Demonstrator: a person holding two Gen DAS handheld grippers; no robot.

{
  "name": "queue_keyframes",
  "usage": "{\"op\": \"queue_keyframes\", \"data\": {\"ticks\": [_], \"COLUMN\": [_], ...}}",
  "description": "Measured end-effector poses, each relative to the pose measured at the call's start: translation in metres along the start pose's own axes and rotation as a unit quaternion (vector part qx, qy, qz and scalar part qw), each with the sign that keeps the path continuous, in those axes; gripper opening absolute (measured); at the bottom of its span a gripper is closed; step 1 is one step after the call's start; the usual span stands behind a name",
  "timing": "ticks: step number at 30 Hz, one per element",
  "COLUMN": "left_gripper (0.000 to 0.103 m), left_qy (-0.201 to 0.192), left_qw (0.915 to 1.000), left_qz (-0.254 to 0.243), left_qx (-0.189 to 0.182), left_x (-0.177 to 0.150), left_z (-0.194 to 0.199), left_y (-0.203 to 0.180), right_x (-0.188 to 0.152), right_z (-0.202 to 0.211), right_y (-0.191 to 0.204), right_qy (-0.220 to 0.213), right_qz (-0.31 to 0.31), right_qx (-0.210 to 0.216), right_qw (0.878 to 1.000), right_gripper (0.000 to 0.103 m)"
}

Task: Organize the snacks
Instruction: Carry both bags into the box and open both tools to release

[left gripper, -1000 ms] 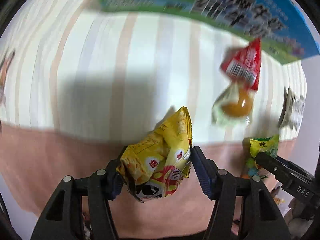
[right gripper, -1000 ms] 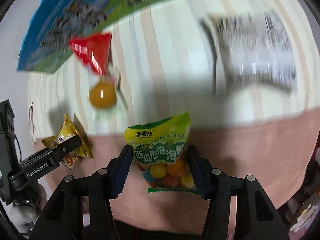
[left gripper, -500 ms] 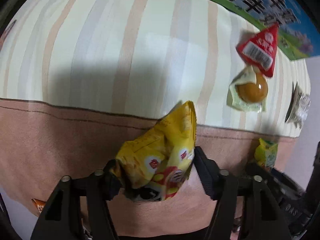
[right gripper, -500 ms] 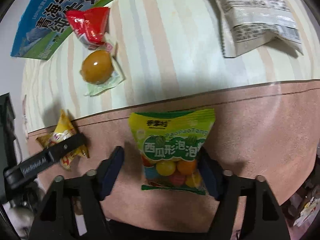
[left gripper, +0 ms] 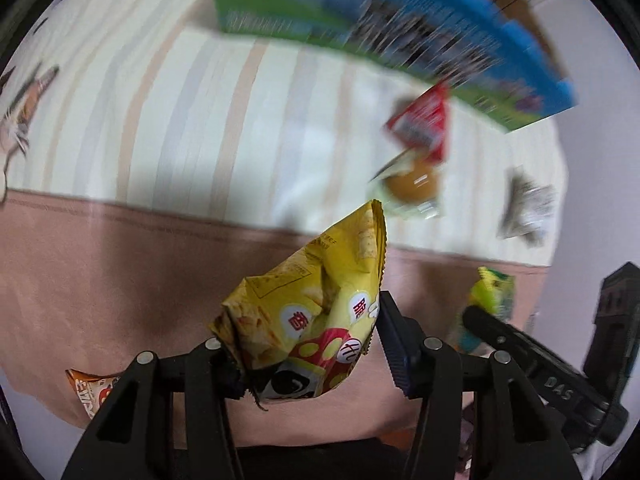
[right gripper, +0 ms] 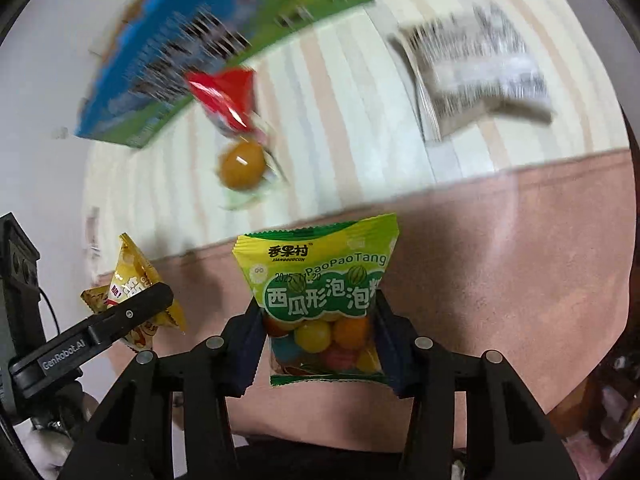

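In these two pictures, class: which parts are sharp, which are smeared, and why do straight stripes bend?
Left wrist view: the yellow packet in the jaws is sharp; the blue box and red packet are smeared. Right wrist view: the green sweets bag reads clearly, the white packet blurs. The fisheye lens bends the striped cloth.

Each view is taken from a wrist camera, aimed steeply down along its fingers at the striped cloth [left gripper: 192, 120], from close above. The box [left gripper: 400, 32] [right gripper: 224, 40], red packet [left gripper: 424, 124] [right gripper: 228, 96] and egg [left gripper: 414, 182] [right gripper: 242, 166] are shared by both views. Each gripper's neighbour is caught at the frame edge.
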State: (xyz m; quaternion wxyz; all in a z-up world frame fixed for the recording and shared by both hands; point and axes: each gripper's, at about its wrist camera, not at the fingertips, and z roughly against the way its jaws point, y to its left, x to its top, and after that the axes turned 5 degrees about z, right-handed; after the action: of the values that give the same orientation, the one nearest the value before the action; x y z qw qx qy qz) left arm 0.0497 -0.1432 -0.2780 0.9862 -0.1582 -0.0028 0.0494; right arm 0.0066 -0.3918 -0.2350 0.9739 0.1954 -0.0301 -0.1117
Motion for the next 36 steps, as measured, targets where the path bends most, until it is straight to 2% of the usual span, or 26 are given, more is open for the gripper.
{"op": "queue_keyframes", "data": {"ticks": [4,8,11,15,20,27,33,36], "left_gripper": [0.050,0.050,0.050,0.050,0.050,0.050,0.050,0.050], "left_qy": [-0.030,-0.058,-0.096,-0.120,-0.107,-0.038,0.015,0.034], "left_qw": [0.9987,0.9957,0.9918,0.9887,0.9908,0.9969,0.9980,0.9979], "left_qz": [-0.020,-0.050,-0.073,-0.085,-0.082,-0.067,-0.047,-0.041], "left_qx": [-0.036,-0.052,-0.042,-0.029,-0.016,0.015,0.038,0.037], "left_x": [0.027,0.068,0.102,0.144,0.193,0.243,0.264,0.266], "left_z": [0.039,0.081,0.122,0.148,0.139,0.081,0.036,0.022], "left_y": [-0.034,-0.039,-0.048,-0.059,-0.060,-0.048,-0.032,-0.025], "right_x": [0.021,0.064,0.103,0.156,0.213,0.270,0.288,0.292], "right_z": [0.046,0.091,0.105,0.122,0.121,0.073,0.028,0.009], "right_y": [0.005,0.029,0.064,0.089,0.100,0.099,0.091,0.086], "right_qy": [-0.034,-0.071,-0.098,-0.119,-0.115,-0.071,-0.033,-0.012], "right_qz": [0.015,0.041,0.065,0.090,0.103,0.093,0.091,0.088], "right_qx": [0.029,0.049,0.042,0.023,-0.006,-0.038,-0.064,-0.067], "right_qw": [0.999,0.995,0.992,0.989,0.988,0.992,0.993,0.994], "right_gripper": [0.052,0.052,0.052,0.052,0.052,0.052,0.052,0.052]}}
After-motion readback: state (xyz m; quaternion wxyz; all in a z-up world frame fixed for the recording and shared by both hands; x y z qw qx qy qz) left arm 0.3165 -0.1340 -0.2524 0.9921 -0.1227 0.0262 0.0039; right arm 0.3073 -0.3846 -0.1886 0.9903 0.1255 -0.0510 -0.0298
